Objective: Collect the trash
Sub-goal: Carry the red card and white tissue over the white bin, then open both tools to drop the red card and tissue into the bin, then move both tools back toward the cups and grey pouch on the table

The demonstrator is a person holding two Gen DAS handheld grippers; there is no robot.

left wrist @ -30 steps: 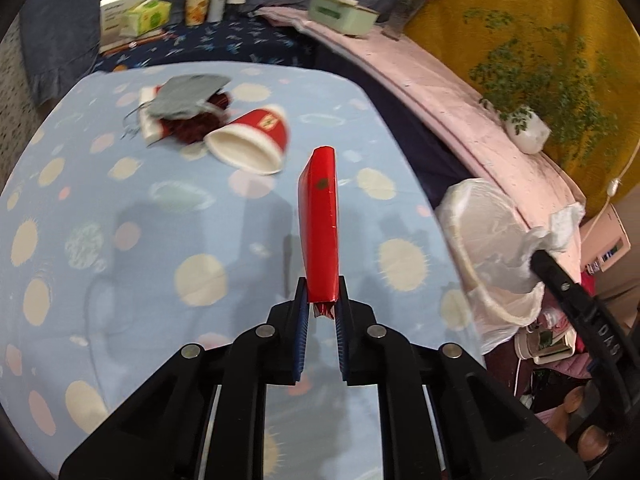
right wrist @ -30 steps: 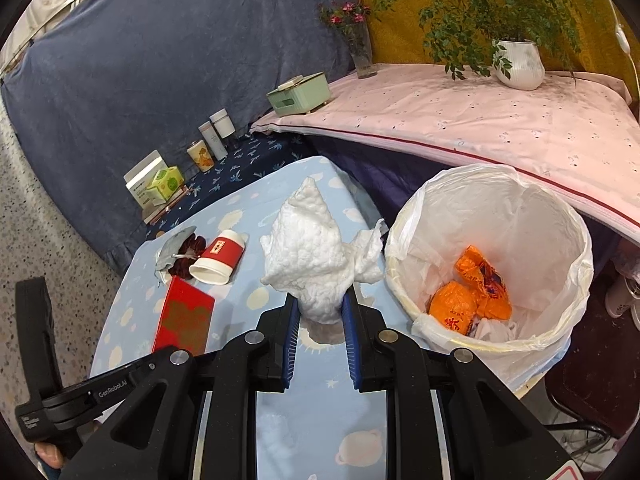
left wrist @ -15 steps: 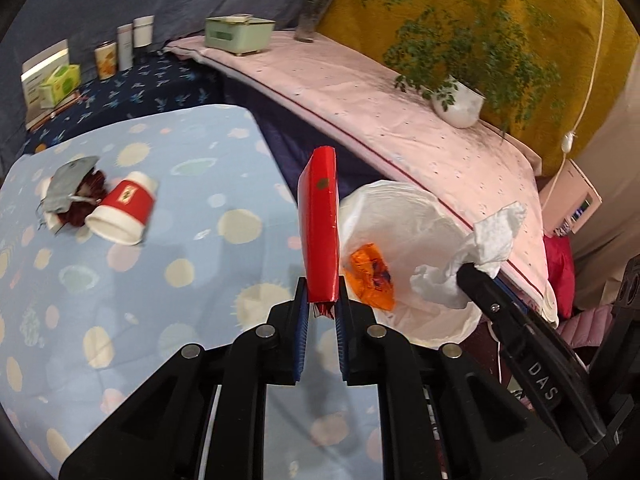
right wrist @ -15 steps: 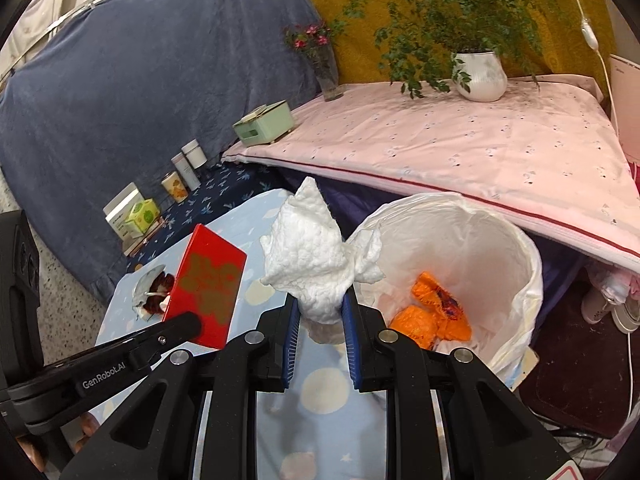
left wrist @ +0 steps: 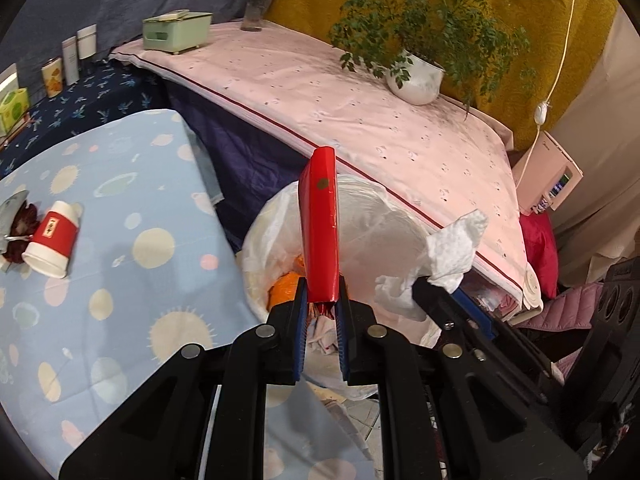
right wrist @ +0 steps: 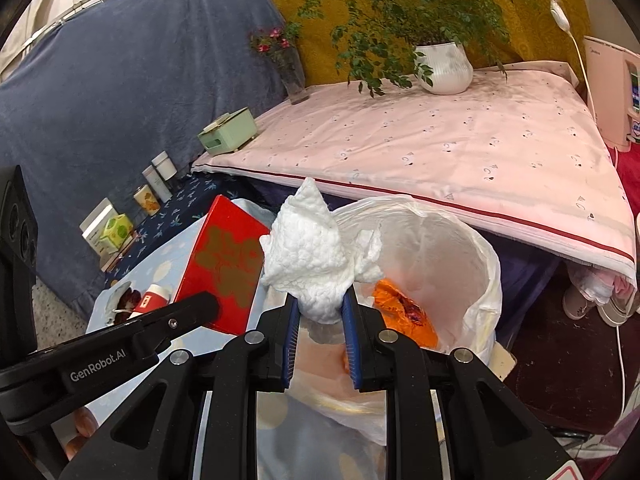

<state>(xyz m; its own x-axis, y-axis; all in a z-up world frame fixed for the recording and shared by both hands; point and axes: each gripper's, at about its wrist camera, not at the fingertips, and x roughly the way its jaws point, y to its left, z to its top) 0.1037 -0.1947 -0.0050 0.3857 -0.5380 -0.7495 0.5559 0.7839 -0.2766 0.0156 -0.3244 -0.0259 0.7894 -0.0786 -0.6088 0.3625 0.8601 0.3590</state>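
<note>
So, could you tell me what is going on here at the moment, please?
A person with a gripper in each hand is collecting trash. The left gripper is shut on a flat red packet, and the right gripper is shut on a crumpled white tissue. Both are held at the white-lined bin, where orange wrappers already lie. A red paper cup is on its side on the blue table.
</note>
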